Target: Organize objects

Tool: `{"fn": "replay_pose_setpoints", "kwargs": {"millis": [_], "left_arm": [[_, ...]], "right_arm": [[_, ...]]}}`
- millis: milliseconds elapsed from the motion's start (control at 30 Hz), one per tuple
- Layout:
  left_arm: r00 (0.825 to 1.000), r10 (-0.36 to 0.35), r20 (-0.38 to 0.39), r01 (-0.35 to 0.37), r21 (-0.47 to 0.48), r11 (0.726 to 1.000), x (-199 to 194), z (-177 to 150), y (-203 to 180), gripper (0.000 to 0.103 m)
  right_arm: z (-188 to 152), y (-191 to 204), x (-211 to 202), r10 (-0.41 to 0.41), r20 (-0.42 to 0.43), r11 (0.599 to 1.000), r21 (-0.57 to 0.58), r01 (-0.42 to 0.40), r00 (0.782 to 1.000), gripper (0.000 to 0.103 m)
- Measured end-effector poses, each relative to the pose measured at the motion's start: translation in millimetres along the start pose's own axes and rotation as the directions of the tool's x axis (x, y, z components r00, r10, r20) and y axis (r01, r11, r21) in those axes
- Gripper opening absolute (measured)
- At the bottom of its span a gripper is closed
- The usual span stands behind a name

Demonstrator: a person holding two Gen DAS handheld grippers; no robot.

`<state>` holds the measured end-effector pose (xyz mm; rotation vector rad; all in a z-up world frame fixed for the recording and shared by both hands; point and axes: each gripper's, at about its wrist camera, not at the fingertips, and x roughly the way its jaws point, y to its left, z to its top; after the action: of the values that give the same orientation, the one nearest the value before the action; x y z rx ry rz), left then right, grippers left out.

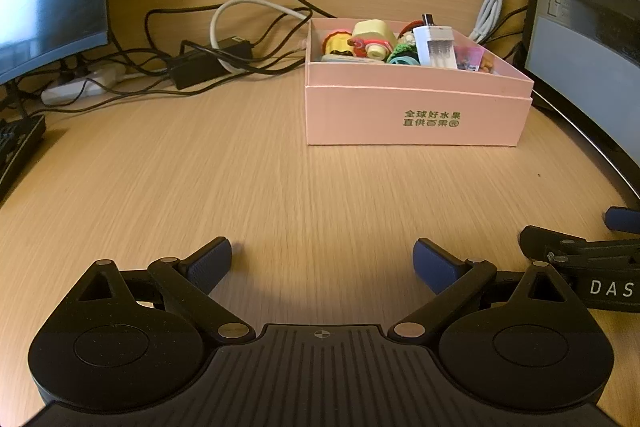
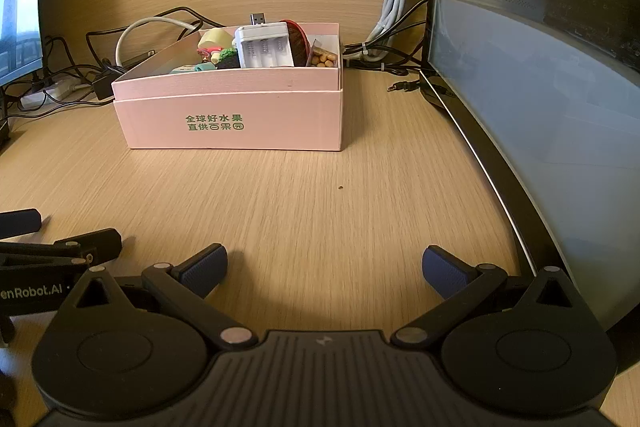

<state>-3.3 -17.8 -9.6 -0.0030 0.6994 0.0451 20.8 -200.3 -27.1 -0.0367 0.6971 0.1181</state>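
Both grippers, left [image 1: 322, 261] and right [image 2: 325, 269], were spread wide and held nothing, low over the wooden desk [image 2: 304, 195]. Well in front of them sat the pink box [image 2: 236, 119], full of small toys, with a white battery charger [image 2: 264, 45] standing inside.

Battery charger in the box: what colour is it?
White; the battery charger stands upright in the pink box, clearest in the right wrist view.
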Motion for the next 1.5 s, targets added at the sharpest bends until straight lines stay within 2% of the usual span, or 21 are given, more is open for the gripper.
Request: {"fn": "replay_pose_setpoints", "kwargs": {"millis": [1500], "left_arm": [[1.000,-0.001,0.009,0.001,-0.008,1.000,-2.0,-1.5,-2.3,0.099]], "right_arm": [[-0.4,0.0,-0.4,0.001,0.000,1.000,0.000,-0.001,1.000,0.103]]}}
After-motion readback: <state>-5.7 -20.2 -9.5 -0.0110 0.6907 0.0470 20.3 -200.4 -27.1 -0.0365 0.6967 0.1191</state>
